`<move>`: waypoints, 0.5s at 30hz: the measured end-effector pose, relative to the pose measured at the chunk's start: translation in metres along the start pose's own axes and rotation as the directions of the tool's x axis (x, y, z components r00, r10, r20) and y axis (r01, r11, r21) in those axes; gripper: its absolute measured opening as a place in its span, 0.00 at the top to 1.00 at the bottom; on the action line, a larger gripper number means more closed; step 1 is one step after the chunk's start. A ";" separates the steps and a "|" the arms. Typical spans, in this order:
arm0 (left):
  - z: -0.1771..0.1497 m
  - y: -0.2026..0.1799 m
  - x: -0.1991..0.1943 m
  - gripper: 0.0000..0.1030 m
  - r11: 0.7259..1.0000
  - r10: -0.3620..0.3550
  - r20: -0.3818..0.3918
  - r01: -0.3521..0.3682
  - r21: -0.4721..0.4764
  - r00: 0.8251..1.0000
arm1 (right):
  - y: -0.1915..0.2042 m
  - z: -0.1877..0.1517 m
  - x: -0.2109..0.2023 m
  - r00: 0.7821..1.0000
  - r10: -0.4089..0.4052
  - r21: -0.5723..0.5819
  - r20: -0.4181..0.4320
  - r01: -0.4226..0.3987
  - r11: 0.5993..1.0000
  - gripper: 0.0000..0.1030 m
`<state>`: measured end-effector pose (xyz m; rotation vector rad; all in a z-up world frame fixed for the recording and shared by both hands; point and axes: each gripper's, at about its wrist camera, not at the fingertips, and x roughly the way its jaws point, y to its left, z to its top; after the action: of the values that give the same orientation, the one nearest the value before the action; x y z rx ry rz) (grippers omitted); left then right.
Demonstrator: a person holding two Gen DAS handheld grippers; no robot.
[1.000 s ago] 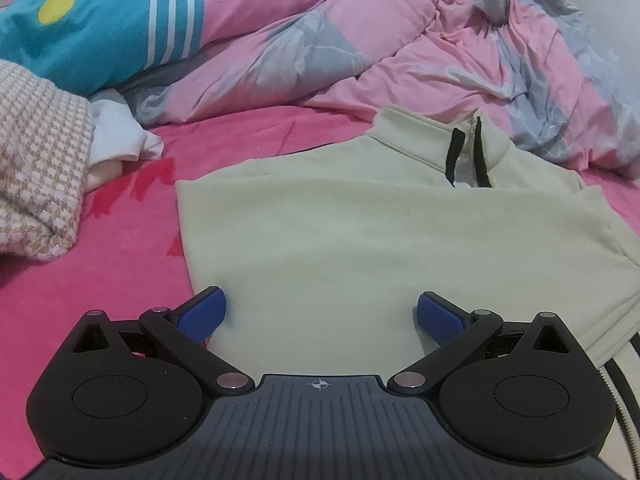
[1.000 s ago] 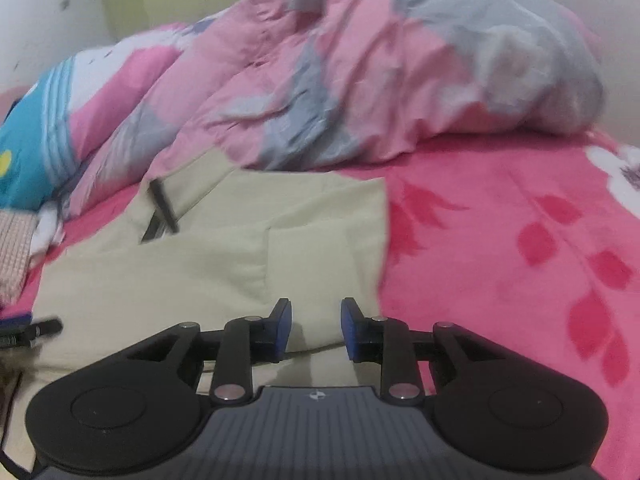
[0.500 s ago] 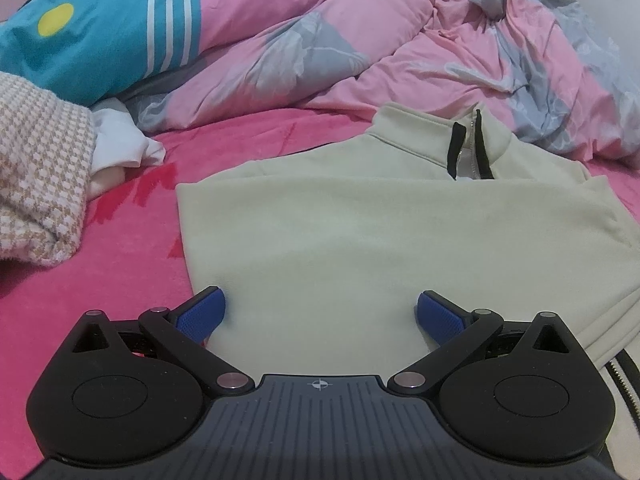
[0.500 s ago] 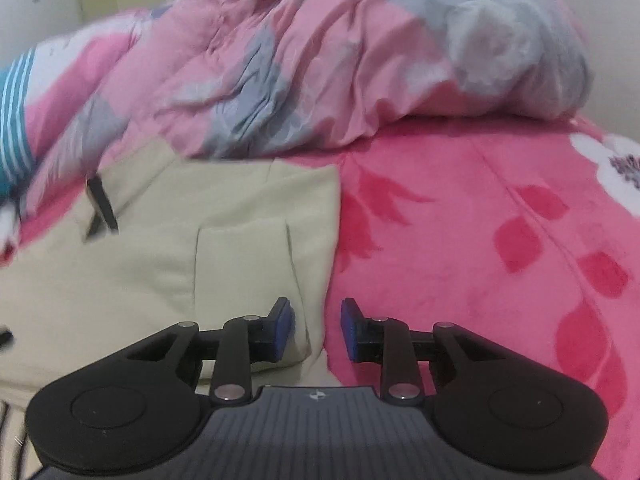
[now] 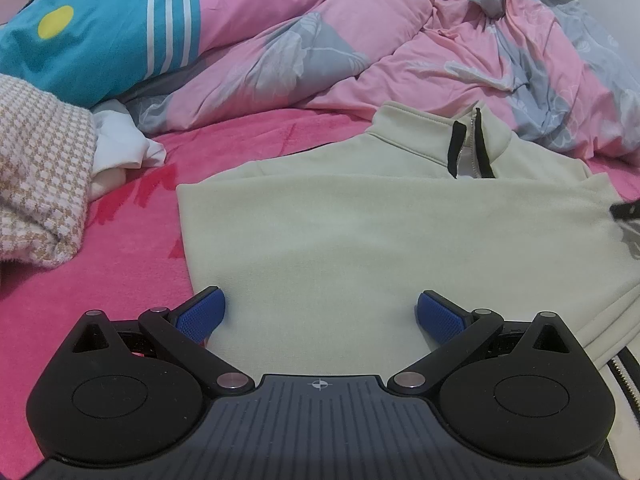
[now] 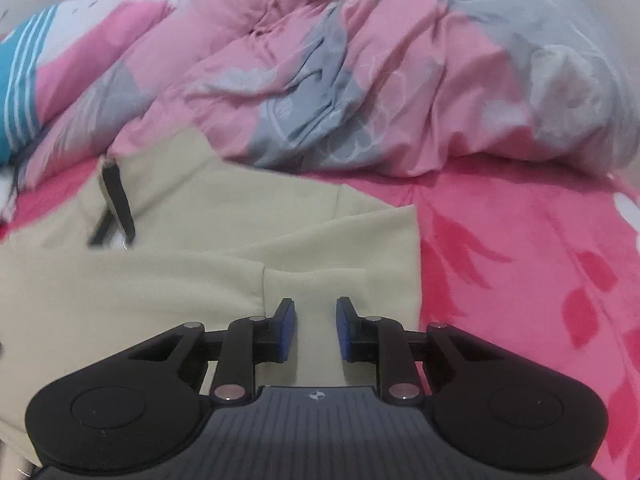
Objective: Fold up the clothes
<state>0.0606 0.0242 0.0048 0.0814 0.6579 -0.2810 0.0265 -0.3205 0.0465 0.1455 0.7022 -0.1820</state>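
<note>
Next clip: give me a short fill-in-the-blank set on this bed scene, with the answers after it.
1. The beige top lies on a ______ blanket.
2. The left gripper is ______, its blue pads wide apart.
3. The trim along the top's collar zip is ______.
4. Behind the top lies a rumpled pink and ______ quilt.

Answers: pink; open; black; grey

We see a light beige top [image 5: 340,232] on a bright pink sheet [image 5: 100,280], and a pink-and-grey quilt [image 6: 360,80].
</note>
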 end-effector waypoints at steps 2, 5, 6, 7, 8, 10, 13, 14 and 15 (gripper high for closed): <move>0.000 0.000 0.000 0.00 1.000 0.002 0.001 -0.002 0.001 1.000 | 0.010 0.005 -0.012 0.999 0.032 -0.031 0.034 -0.031 0.999 0.76; -0.001 -0.001 0.000 0.00 1.000 0.004 0.003 -0.004 0.002 1.000 | 0.023 0.008 -0.009 0.997 0.068 -0.061 0.033 -0.066 0.996 0.76; -0.001 -0.001 0.000 0.00 1.000 0.004 0.003 -0.004 0.002 1.000 | 0.025 0.004 0.003 0.999 0.052 -0.069 0.012 -0.051 0.996 0.76; 0.000 -0.001 0.000 0.00 1.000 0.004 0.003 -0.004 0.002 1.000 | 0.026 -0.001 0.016 0.999 0.032 -0.076 -0.013 -0.033 0.997 0.76; -0.001 -0.001 0.000 0.00 1.000 0.004 0.004 -0.004 0.003 1.000 | 0.027 -0.006 0.029 0.999 0.011 -0.084 -0.038 -0.014 0.996 0.75; -0.001 -0.001 0.000 0.00 1.000 0.007 0.006 -0.007 0.005 1.000 | 0.026 -0.014 0.031 1.000 0.011 -0.094 0.006 -0.010 0.996 0.74; -0.001 -0.001 0.000 0.00 1.000 0.009 0.008 -0.009 0.005 1.000 | 0.027 -0.018 0.026 1.000 0.005 -0.090 0.025 -0.003 0.996 0.73; -0.001 -0.001 0.000 0.00 1.000 0.009 0.008 -0.009 0.006 1.000 | 0.025 -0.018 0.027 1.000 0.011 -0.085 0.029 -0.008 0.996 0.73; -0.001 -0.001 0.000 0.00 1.000 0.010 0.009 -0.010 0.006 1.000 | 0.023 -0.019 0.027 0.999 0.018 -0.076 0.031 -0.015 0.997 0.72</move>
<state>0.0591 0.0232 0.0040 0.0890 0.6477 -0.2738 0.0403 -0.2976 0.0162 0.0754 0.6755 -0.1411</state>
